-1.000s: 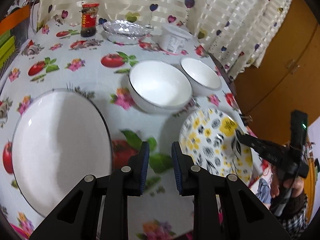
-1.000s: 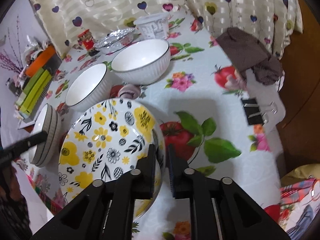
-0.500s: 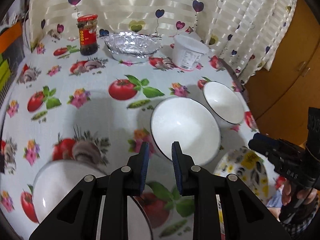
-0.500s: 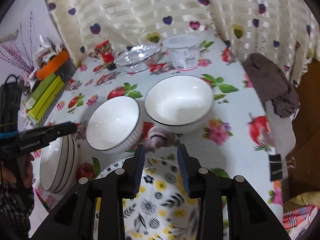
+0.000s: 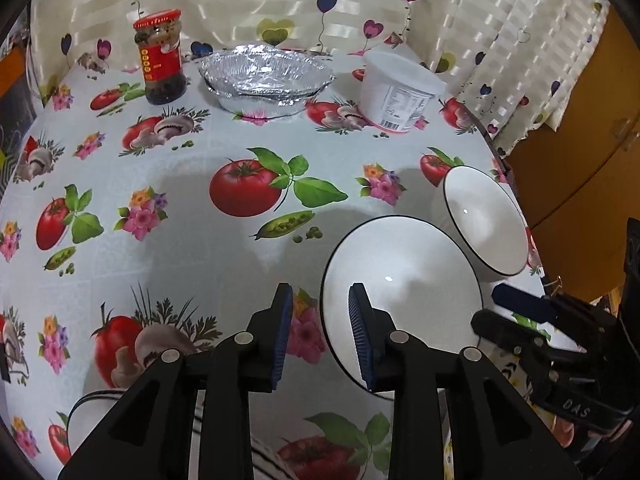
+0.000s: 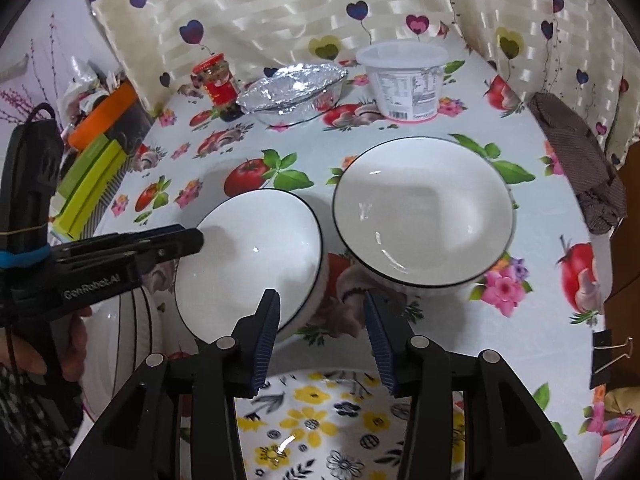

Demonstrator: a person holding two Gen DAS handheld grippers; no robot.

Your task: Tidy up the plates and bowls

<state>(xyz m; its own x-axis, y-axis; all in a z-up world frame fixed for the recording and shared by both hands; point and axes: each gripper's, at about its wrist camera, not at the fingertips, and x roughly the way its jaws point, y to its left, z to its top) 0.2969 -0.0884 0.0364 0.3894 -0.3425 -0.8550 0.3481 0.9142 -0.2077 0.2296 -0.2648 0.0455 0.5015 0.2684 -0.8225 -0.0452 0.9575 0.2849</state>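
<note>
Tablecloth (image 5: 200,240); bowl (image 5: 400,300) beside left jaws.

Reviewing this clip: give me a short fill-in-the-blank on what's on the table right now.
1. The dish at the back is covered with ____.
2. The jar has a ____ lid.
3. The plate under the right gripper has yellow ____ on it.
4. Between the right gripper's pads there is ____.

Missing words: foil; red; flowers; nothing
</note>
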